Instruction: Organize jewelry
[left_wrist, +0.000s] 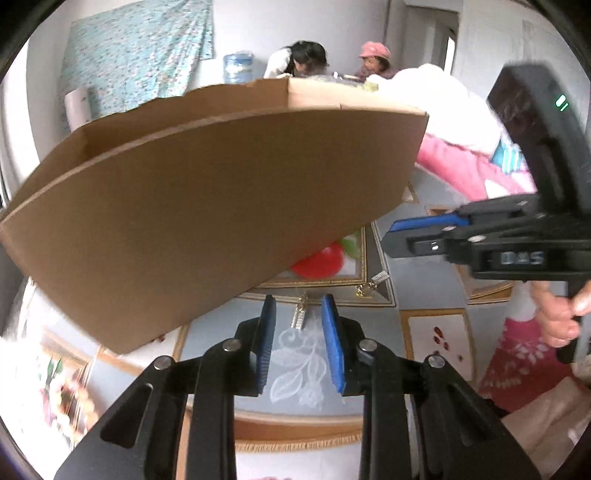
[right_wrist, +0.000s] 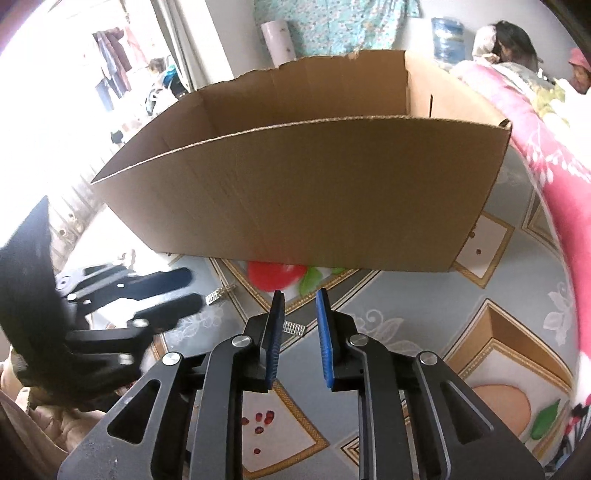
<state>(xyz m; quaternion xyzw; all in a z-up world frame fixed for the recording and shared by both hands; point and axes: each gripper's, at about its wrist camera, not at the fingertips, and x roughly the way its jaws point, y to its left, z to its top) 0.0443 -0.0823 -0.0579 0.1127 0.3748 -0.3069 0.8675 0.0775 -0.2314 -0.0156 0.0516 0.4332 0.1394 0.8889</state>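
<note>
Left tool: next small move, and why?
Probably ease the left tool down over the sparkly earring lying on the patterned mat. Its jaws stand open and empty, the earring lies just ahead between them, and the cardboard box waits beyond.

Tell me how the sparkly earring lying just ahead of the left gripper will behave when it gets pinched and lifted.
The sparkly earring looks like a small studded bar on a thin hook, so it is probably very light and may dangle and swing. Lying flat on the patterned mat, it offers little height to pinch, so it could slip.
</note>
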